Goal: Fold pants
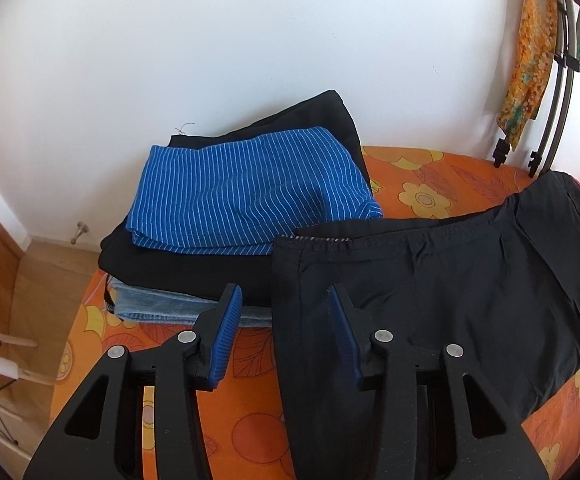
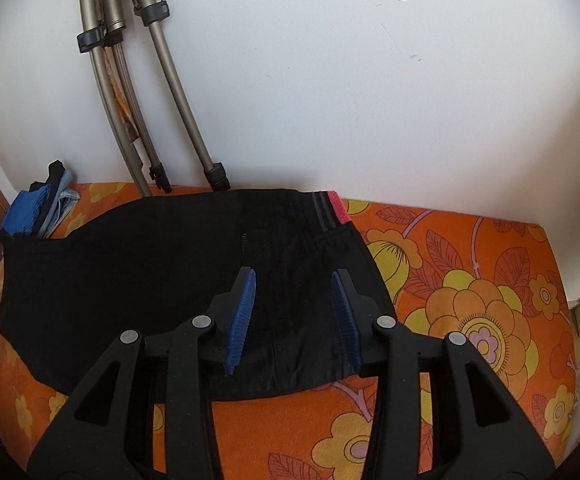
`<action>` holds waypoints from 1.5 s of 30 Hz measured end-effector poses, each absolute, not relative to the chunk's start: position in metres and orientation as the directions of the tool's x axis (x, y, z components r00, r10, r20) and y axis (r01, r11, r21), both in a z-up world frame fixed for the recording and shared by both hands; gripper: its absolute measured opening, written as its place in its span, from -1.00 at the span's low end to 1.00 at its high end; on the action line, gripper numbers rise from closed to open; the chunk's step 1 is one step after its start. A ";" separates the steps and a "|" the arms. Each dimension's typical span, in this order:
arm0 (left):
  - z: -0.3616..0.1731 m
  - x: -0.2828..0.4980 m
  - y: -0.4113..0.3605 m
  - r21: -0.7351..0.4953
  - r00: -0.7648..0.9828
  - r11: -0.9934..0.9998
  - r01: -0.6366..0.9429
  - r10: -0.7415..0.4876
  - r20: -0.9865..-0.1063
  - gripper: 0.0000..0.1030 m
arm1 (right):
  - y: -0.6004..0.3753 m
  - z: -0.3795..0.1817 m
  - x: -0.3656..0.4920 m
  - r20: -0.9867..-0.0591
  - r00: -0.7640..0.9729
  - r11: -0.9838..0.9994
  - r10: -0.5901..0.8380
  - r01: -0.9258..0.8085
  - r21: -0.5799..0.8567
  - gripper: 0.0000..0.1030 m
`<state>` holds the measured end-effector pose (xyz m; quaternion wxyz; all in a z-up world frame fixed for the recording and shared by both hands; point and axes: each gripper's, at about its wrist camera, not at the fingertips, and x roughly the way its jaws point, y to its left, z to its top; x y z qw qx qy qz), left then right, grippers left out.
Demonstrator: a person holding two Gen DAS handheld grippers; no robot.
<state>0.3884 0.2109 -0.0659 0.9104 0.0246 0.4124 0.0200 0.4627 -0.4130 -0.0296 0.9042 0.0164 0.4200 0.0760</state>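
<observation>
Both the left gripper (image 1: 286, 312) and the right gripper (image 2: 293, 296) stand apart, holding nothing, above the folded black pants (image 2: 170, 264), which probably go on the clothes pile (image 1: 246, 196) next.

The left gripper (image 1: 286, 292) is built of matte black plastic. Two broad arms, each pierced by a long tapered cut-out, are joined to narrower inner links by round silver rivets, four of which are seen across the linkage. Each finger is faced with a blue ribbed pad (image 1: 226, 332), its fine ridges running crosswise. The right gripper (image 2: 293, 278) is made to the same pattern: black arms with tapered openings, four silver pivot pins, and blue ribbed pads (image 2: 242, 320) set on the inner faces of the fingers. No cables or markings are shown.
</observation>
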 end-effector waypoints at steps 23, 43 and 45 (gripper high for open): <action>-0.047 0.294 0.000 -0.118 0.509 0.844 0.524 -0.420 -0.751 -0.15 | -0.287 -0.102 0.394 -0.847 0.373 0.925 0.379 -0.172 0.338 0.14; -0.089 0.307 -0.112 -0.157 0.414 0.782 0.603 -0.475 -0.776 -0.16 | -0.301 -0.107 0.417 -0.758 0.385 0.825 0.527 -0.017 0.565 -0.84; -0.089 0.306 -0.120 -0.174 0.400 0.769 0.615 -0.495 -0.771 -0.16 | -0.302 -0.102 0.419 -0.746 0.399 0.818 0.534 -0.019 0.575 -0.86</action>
